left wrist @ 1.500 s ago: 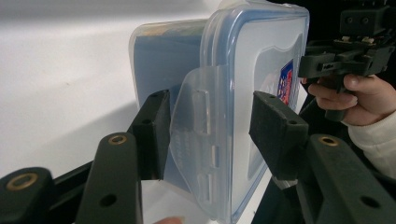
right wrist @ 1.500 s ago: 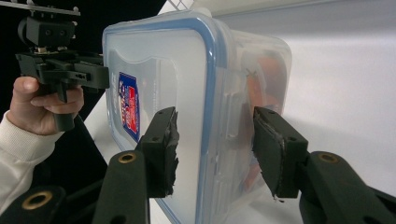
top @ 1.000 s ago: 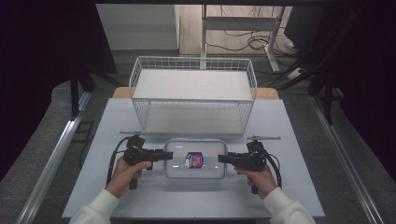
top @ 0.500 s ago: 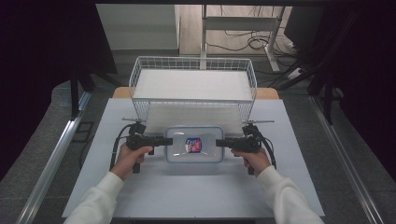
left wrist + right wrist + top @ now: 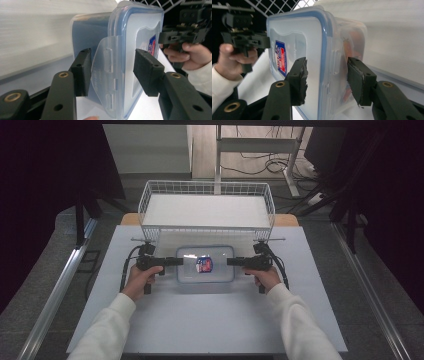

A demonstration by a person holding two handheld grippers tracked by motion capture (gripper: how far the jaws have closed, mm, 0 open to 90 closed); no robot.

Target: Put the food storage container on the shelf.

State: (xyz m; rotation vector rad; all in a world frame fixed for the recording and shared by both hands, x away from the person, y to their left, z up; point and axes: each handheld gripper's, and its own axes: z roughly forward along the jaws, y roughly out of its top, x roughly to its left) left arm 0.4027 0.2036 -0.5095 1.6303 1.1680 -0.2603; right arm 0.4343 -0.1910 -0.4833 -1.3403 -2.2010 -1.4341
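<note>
Plastic container (image 5: pixel 205 264), one, gripped by both left gripper (image 5: pixel 176 261) and right gripper (image 5: pixel 234 262)

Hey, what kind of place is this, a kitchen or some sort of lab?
Probably a lab or recording workspace, not a kitchen: a plain white table with a wire basket, dark curtains around it, loose cables on the floor behind, and a person working handheld grippers on a plastic container.

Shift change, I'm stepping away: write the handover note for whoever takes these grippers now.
Left gripper: jaws around the left end clip of the lidded container; the lower pad looks apart from it, so grip unclear.
Right gripper: jaws around the right end, grip likewise unclear.
Container: between both grippers above the table, just in front of the wire basket.
Done: container taken at both ends.
Left, probably: set it into the basket.
</note>
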